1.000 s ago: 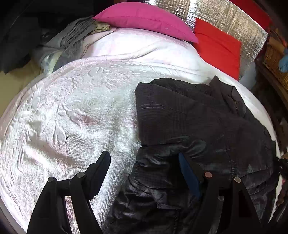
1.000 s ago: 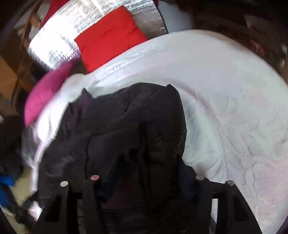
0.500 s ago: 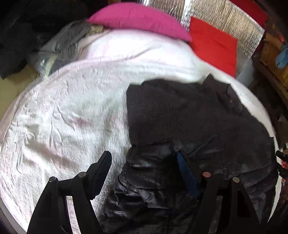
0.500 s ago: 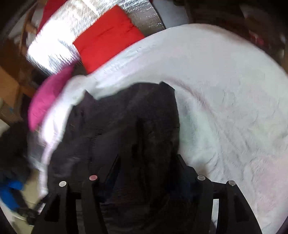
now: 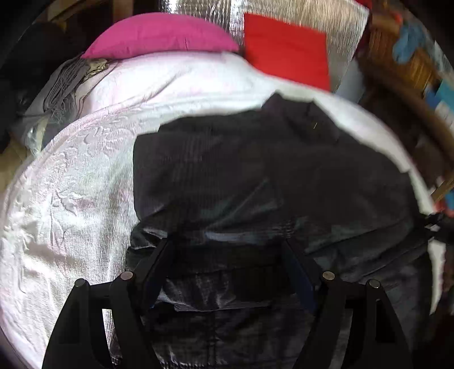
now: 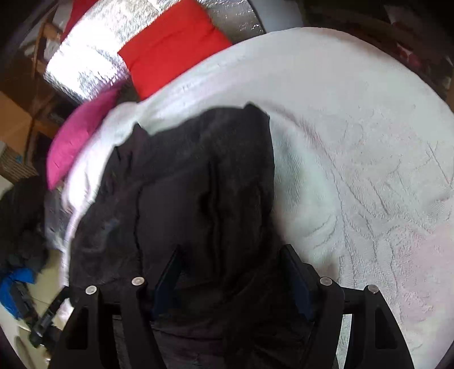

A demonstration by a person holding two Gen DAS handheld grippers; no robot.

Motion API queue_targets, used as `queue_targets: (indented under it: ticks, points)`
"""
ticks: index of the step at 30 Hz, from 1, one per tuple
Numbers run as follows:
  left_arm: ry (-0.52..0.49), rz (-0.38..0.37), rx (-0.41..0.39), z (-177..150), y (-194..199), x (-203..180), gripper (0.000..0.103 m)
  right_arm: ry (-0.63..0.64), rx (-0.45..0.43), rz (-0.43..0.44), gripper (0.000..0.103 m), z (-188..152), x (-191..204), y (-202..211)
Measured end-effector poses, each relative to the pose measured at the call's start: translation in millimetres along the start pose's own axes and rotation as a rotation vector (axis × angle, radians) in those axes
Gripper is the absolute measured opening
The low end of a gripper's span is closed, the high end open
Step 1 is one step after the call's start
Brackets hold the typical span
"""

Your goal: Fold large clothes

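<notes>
Black and partly shiny, one jacket (image 5: 255,176) lies on the white textured bedspread (image 5: 71,198) in the left wrist view, covering the middle and right of the bed. The left gripper (image 5: 227,249) has its two fingers set wide apart, both tips over the jacket's glossy, creased lower part; the fabric runs on beneath and between them, and I cannot tell whether they touch it. Behind the bed stand two cushions: one pink cushion (image 5: 161,35) and one red cushion (image 5: 286,51) against a silver foil panel (image 5: 320,14). A grey garment (image 5: 65,85) lies bunched at the bed's far left edge.

From the right wrist view, the same jacket (image 6: 198,184) spreads from the centre toward the left, with bare bedspread (image 6: 369,142) to its right. The right gripper (image 6: 231,254) is also spread wide, its fingers straddling a thick fold of the jacket without closing on it. The pink cushion (image 6: 76,142), red cushion (image 6: 173,45) and foil panel (image 6: 85,56) sit beyond.
</notes>
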State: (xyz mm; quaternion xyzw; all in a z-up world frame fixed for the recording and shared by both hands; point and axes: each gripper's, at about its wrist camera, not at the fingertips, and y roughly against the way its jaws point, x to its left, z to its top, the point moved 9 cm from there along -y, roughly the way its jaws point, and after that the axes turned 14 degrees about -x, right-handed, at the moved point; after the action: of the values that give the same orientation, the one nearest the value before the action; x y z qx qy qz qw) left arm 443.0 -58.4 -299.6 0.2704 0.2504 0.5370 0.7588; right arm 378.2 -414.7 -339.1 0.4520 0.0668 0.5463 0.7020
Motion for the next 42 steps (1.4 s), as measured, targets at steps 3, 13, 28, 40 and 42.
queue_targets:
  ticks: [3,13,28,40,42]
  points:
    - [-0.049,0.03,-0.005,-2,4,-6,0.078,0.052,-0.018,-0.016,0.057,-1,4,9]
    - [-0.046,-0.02,-0.056,-5,30,-2,0.079,0.055,0.002,-0.011,0.061,-5,-5,18]
    - [0.285,0.092,-0.023,10,0,81,0.083,-0.065,-0.096,0.003,0.074,29,-3,-16]
    - [0.125,0.201,0.002,5,-7,77,0.084,0.049,-0.108,-0.059,0.065,30,10,-28]
    - [0.066,0.213,-0.051,13,7,68,0.083,0.011,-0.083,-0.041,0.065,30,10,-22]
